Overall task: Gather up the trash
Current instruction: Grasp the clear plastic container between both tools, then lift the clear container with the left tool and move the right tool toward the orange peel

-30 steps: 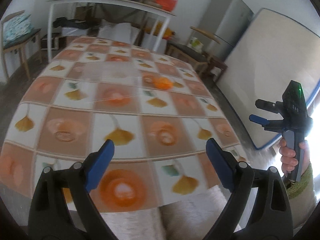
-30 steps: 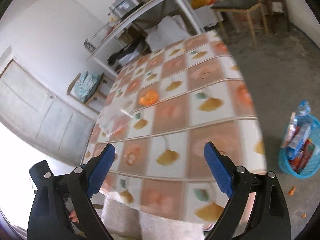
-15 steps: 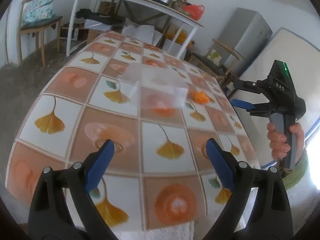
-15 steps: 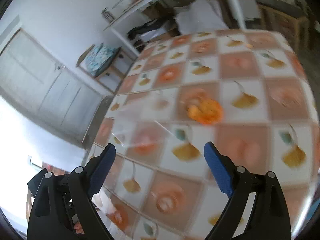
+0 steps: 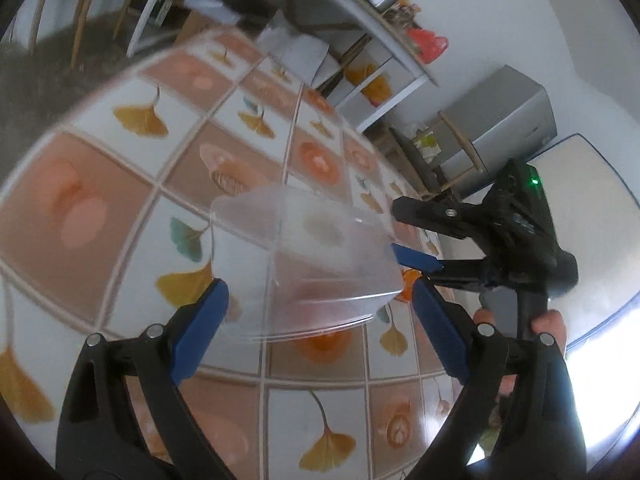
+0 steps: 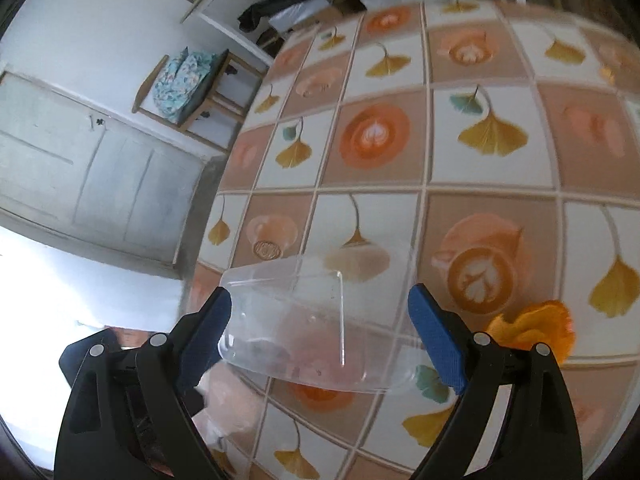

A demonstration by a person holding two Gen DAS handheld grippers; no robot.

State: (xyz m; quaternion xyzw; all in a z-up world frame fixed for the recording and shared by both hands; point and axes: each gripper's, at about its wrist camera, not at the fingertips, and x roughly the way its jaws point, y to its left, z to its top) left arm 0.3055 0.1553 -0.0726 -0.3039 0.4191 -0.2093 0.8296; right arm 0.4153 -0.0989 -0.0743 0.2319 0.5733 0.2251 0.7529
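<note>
A clear plastic box [image 5: 304, 260] lies on the patterned tablecloth [image 5: 120, 152]. It also shows in the right wrist view [image 6: 312, 324]. My left gripper [image 5: 316, 320] is open, its blue pads on either side of the box's near end. My right gripper [image 6: 320, 332] is open too, with the box between its pads from the opposite side. It shows in the left wrist view [image 5: 416, 236], at the box's right edge. An orange peel [image 6: 532, 332] lies on the cloth just right of the right gripper and partly shows in the left wrist view [image 5: 408, 288].
A white shelf table [image 5: 360, 28] with pots and bags stands behind the table. A grey cabinet [image 5: 500, 128] and a leaning mattress [image 5: 592, 220] are at the right. A wooden chair with a cushion [image 6: 184, 80] stands by the wall.
Both grippers have moved in over the table and closed in on the clear box from opposite sides. The box and orange peel now sit much nearer in both views.
</note>
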